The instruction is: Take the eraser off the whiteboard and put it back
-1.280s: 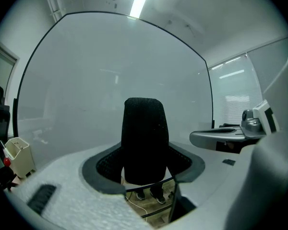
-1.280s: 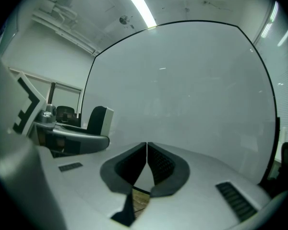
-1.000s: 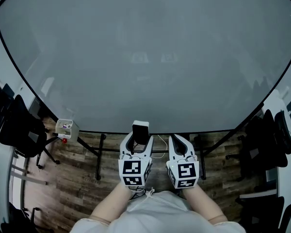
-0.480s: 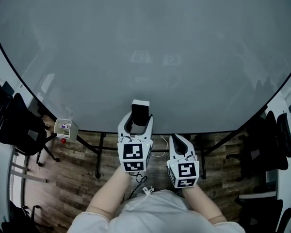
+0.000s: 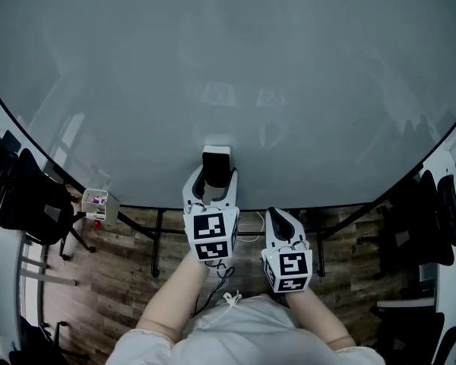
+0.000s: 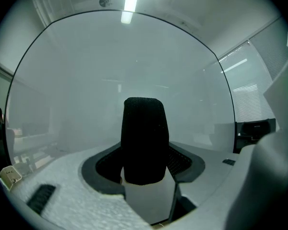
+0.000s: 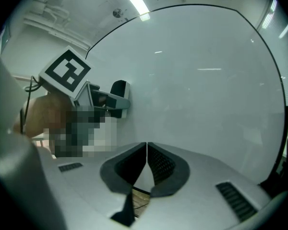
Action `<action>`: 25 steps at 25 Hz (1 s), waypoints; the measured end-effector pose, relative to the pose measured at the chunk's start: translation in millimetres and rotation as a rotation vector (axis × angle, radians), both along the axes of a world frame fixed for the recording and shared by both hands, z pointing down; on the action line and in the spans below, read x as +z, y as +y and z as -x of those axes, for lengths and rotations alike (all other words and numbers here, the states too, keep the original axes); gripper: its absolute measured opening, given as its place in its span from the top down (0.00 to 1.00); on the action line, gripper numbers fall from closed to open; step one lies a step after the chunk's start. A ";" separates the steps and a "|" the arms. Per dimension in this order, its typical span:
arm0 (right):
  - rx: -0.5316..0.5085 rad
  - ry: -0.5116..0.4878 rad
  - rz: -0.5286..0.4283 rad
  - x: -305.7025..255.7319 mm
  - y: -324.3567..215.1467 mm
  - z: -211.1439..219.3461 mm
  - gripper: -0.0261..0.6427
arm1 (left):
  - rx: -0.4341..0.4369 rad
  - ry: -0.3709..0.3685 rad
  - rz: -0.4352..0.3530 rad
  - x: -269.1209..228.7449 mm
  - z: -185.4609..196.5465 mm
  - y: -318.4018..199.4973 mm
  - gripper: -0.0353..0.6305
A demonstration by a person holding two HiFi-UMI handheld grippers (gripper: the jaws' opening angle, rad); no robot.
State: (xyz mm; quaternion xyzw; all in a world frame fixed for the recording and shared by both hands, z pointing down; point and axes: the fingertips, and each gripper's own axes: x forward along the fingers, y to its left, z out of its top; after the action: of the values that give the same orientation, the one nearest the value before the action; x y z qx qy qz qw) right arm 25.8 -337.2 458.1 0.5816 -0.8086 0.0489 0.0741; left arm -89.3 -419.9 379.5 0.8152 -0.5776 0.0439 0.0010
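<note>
The eraser (image 5: 216, 163) has a white back and a black felt face, and it sits between the jaws of my left gripper (image 5: 213, 175), which is shut on it. It is held against the lower part of the big whiteboard (image 5: 228, 74); whether the felt touches the board I cannot tell. In the left gripper view the eraser (image 6: 144, 140) stands upright between the jaws, black felt toward the camera. My right gripper (image 5: 281, 220) hangs lower, below the board's edge, shut with nothing in it. In the right gripper view the left gripper's marker cube (image 7: 67, 72) and the eraser (image 7: 118, 98) show at the left.
The whiteboard's stand legs (image 5: 158, 242) rise from a wooden floor. A small tray (image 5: 96, 202) with markers hangs at the board's lower left. Black office chairs (image 5: 26, 200) stand at the left, and more chairs (image 5: 429, 219) at the right.
My left gripper has risen with the eraser from just below the board's bottom edge up onto the board's lower part. The right gripper has hardly moved.
</note>
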 end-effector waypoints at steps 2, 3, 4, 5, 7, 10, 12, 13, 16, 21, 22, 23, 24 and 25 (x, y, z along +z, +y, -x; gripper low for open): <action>-0.002 -0.004 0.006 2.0 -2.2 -1.1 0.92 | -0.014 -0.004 -0.002 0.1 1.3 -2.6 0.56; -0.003 -0.008 0.008 2.6 -3.1 -1.6 0.92 | -0.020 -0.008 -0.004 0.2 2.0 -3.6 0.56; -0.004 -0.012 0.011 3.3 -3.6 -2.1 0.92 | -0.026 -0.013 -0.005 0.4 2.7 -4.6 0.56; -0.005 -0.016 0.014 4.0 -3.9 -2.4 0.92 | -0.032 -0.017 -0.006 0.8 3.5 -5.3 0.56; -0.006 -0.014 0.019 5.0 -4.2 -3.2 0.92 | -0.044 -0.024 -0.009 1.6 4.7 -6.2 0.56; -0.020 -0.006 0.016 2.6 -4.6 -4.3 0.92 | -0.058 -0.019 -0.018 1.2 4.4 -6.9 0.56; -0.032 -0.015 0.009 0.2 -3.2 -4.3 0.92 | -0.052 -0.011 -0.016 0.6 2.9 -6.4 0.56; -0.037 -0.020 0.007 -0.7 -2.2 -4.1 0.92 | -0.046 -0.008 -0.015 0.0 2.1 -5.8 0.55; -0.041 -0.021 -0.004 -3.2 1.4 -4.2 0.92 | -0.030 -0.027 -0.028 1.0 1.5 -2.9 0.55; -0.043 -0.024 -0.006 -2.0 7.8 -1.2 0.92 | -0.054 -0.053 -0.045 5.5 11.8 11.7 0.55; -0.043 -0.027 -0.013 -3.0 9.6 -0.1 0.92 | -0.061 -0.043 -0.043 7.5 14.0 16.0 0.55; -0.042 -0.030 -0.026 -5.6 11.8 0.6 0.92 | -0.066 -0.029 -0.040 9.4 15.7 20.7 0.55; -0.041 -0.033 -0.044 -9.4 13.8 1.1 0.92 | -0.068 -0.016 -0.040 10.7 16.3 25.4 0.55; -0.039 -0.035 -0.062 -13.4 15.4 1.6 0.92 | -0.064 -0.009 -0.041 11.8 15.8 30.0 0.55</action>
State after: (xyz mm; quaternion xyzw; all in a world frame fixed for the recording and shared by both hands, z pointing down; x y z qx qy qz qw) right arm 24.2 -321.8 444.6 0.5667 -0.8221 0.0326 0.0426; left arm -105.2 -389.9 391.4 0.7959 -0.6041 0.0355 -0.0168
